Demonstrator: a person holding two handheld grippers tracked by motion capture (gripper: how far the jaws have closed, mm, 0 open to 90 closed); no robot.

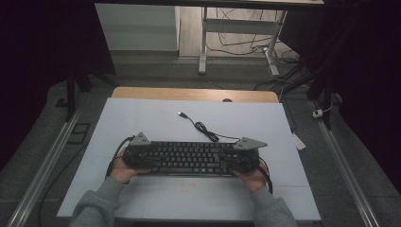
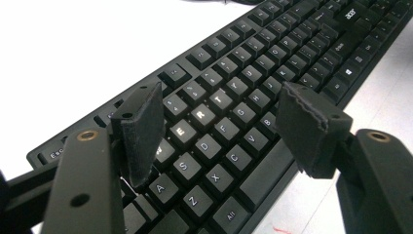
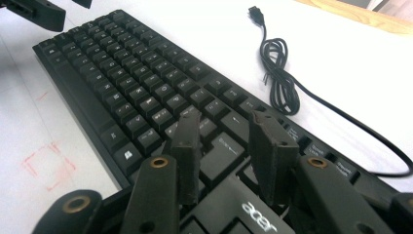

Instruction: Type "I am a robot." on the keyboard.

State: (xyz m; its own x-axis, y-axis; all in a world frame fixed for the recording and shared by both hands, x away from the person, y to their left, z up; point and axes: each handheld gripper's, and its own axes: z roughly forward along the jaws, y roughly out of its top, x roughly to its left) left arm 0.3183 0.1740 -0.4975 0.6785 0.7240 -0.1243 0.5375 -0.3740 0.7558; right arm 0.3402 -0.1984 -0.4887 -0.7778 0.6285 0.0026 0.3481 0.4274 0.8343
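While keyboard (image 1: 191,157) lies below | left gripper (image 2: 221,114) spread | right gripper (image 3: 226,146) parted, nothing between

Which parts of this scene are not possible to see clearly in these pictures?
- Keyboard ends, high view: covered by the left claw and right claw.
- Key legends, high view: too small and dark to read.
- Far keys, left gripper view: blurred; the near corner is cut off by the bottom edge.
- Cable, right gripper view: where it joins the keyboard is hidden behind the claw body.
- USB plug: too small for detail.
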